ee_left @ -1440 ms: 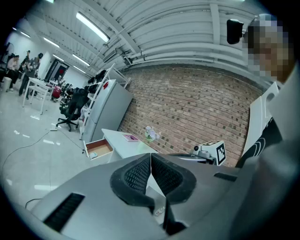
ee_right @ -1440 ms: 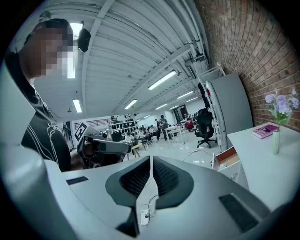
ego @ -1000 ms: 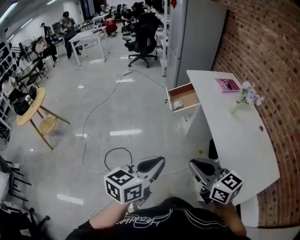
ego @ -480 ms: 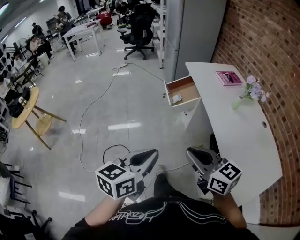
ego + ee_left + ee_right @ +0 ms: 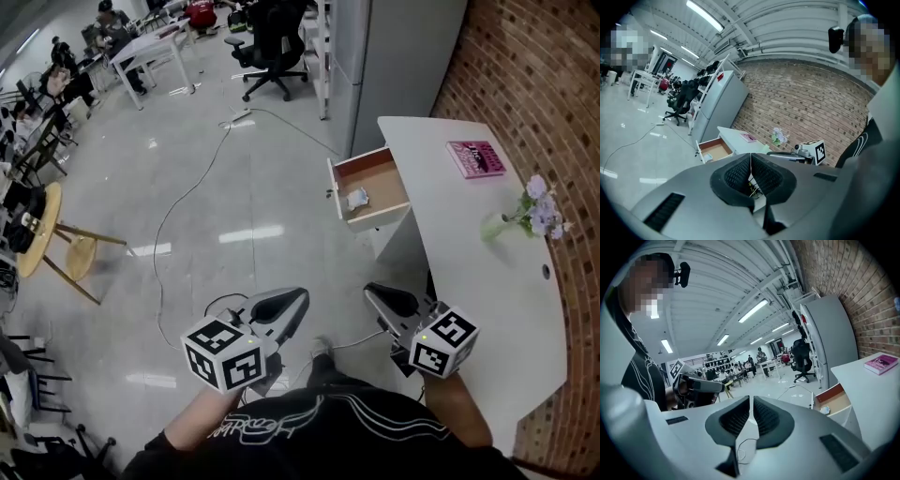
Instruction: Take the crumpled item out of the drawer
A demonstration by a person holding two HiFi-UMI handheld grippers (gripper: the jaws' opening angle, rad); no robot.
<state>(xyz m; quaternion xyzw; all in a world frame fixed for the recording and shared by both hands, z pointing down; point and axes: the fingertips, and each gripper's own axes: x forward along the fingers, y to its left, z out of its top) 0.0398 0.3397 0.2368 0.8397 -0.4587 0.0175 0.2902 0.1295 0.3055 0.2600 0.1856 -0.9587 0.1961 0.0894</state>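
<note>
The white desk's drawer stands pulled open, its wooden bottom showing. A small pale crumpled item lies in its front left part. It also shows in the left gripper view, crumpled item, and in the right gripper view, crumpled item. My left gripper and right gripper hang side by side over the floor, well short of the drawer. Both are shut with nothing between the jaws, as seen on the left gripper and right gripper.
On the white desk by the brick wall lie a pink book and a vase of pale flowers. A grey cabinet stands behind the drawer. A cable runs over the floor; a wooden stool stands at left.
The desk and drawer have slid slightly right and nearer in the head view. Both grippers sit a little further left and higher, still shut and empty.
</note>
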